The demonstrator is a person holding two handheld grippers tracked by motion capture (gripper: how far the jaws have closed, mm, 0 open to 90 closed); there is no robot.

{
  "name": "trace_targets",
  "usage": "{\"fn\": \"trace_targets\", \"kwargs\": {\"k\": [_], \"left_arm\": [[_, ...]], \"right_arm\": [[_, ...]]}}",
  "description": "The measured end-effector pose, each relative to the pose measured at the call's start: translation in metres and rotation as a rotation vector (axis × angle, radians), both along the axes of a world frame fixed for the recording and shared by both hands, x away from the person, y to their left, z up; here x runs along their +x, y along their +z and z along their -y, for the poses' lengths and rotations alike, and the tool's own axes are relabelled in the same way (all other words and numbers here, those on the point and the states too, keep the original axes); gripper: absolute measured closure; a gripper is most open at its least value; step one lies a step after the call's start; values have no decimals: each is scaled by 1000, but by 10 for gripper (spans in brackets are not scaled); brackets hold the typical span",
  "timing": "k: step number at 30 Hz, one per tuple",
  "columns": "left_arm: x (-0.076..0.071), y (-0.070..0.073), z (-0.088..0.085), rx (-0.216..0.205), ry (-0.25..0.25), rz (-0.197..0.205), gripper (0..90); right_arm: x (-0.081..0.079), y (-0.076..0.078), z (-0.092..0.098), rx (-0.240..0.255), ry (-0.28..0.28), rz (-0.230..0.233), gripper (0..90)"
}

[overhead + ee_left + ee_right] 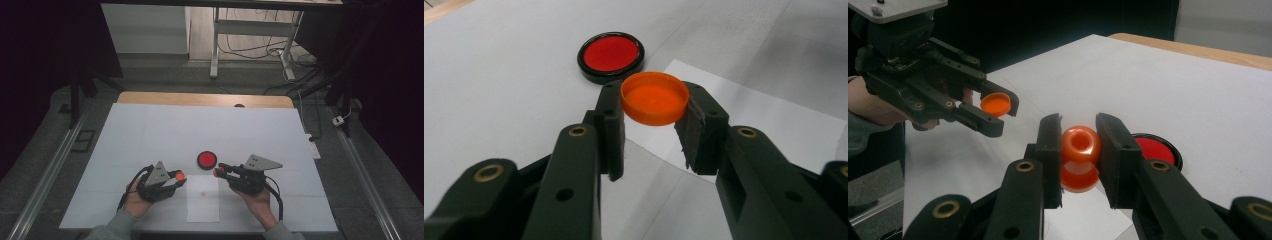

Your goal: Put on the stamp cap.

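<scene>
High view: left tongs (176, 176) pinch an orange cap (180, 175), right tongs (220, 171) pinch an orange bottle (218, 173)

The high view is dim and grainy, its corners sinking into black; the white sheet-covered table (150, 135) catches soft light from above. Both gripper views are brighter, sharp around the jaw tips, slightly soft at the nearest black linkages, with faint shadows below the jaws.

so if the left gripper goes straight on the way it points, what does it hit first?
Probably the right gripper: in the high view the left gripper, clamped on an orange cap, faces it across the paper sheet. Heights are unclear, so it could pass by.
</scene>
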State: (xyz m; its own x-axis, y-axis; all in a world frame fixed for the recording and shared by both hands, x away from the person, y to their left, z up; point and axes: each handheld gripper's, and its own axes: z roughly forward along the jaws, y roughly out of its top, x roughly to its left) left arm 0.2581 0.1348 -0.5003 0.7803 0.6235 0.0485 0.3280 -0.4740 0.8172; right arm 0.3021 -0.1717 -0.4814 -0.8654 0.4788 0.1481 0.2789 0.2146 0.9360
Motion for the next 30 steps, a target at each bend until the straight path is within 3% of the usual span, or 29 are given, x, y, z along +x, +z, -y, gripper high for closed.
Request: {"fn": "trace_targets", "kwargs": {"k": [22,25,30], "left_arm": [[4,-3,28,30,-56,-5,641],[5,-4,33,32,-66,-20,641],[7,0,44,46,-92,-10,640]], "right_arm": [[-1,0,-2,-3,8,0,725],[-1,0,-2,1,10,0,725],[-1,2,-1,10,4,0,725]]}}
